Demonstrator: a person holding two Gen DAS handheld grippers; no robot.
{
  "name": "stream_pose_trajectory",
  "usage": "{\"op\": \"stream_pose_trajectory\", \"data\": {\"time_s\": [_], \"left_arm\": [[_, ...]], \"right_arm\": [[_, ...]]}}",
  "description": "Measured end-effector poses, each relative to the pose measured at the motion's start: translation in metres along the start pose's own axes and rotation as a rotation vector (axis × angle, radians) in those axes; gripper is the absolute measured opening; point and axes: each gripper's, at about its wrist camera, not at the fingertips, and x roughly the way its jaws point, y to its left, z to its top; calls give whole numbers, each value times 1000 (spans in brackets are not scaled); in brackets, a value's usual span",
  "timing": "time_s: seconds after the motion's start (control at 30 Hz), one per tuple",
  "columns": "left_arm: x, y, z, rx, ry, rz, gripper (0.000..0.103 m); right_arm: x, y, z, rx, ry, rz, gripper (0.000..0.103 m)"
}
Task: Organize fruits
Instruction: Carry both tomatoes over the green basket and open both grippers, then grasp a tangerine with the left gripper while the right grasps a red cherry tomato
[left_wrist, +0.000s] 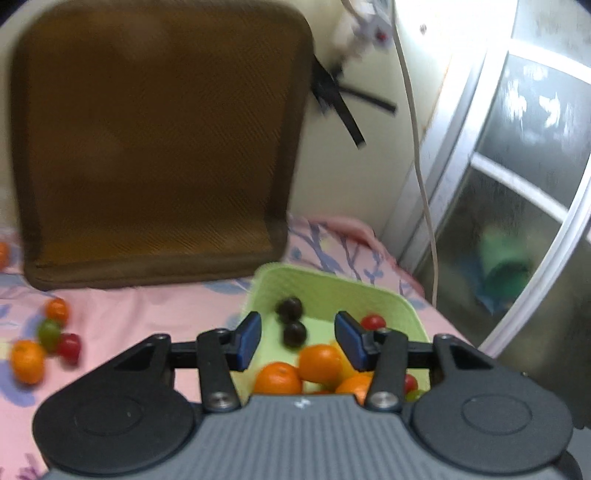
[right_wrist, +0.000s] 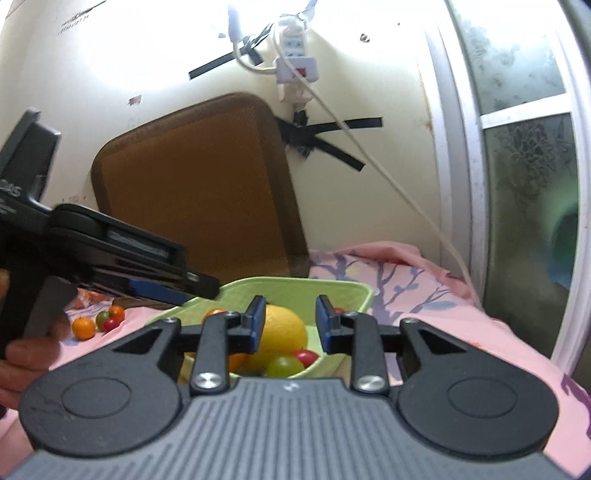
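The shallow light-green plastic basket (left_wrist: 384, 299) on the pink floral bedsheet (left_wrist: 147, 317) already holds most of the fruit: oranges, two dark plums, red and green tomatoes and a big yellow melon (right_wrist: 282, 332). A small cluster of loose fruits (left_wrist: 46, 341) waits on the sheet left of the basket. Left gripper (left_wrist: 298, 341) and right gripper (right_wrist: 289, 322) both hover with fingers partly apart, holding nothing.

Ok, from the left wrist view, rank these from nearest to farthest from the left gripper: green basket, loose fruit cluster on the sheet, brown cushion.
1. Green basket, just beyond the left gripper.
2. Loose fruit cluster, off to the left.
3. Brown cushion, propped against the wall behind.
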Motion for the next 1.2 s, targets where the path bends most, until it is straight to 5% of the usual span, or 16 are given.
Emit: {"op": "stream_pose_trajectory", "data": {"time_s": [0.23,0.47,0.67,0.97,1.03,1.1,1.2], "left_arm": [[-83,87,-22,-125,-120,191,45],[-104,149,-72,-106,-30,451,45],[-88,158,-62,-114,-49,397,45],[-24,138,-44,94,12,394,51],[-15,133,-42,136,22,404,50],[-11,130,-43,154,34,377,36],[-17,128,-46,158,6,374,35]], "right_arm": [[-14,9,-5,-60,-74,-28,32],[-11,25,-4,-127,-54,7,32],[-3,57,-1,-89,53,129,32],[54,135,-1,-198,209,288,32],[72,141,5,-159,242,316,32],[88,146,10,-134,257,329,32],[112,159,13,-129,278,350,32]]}}
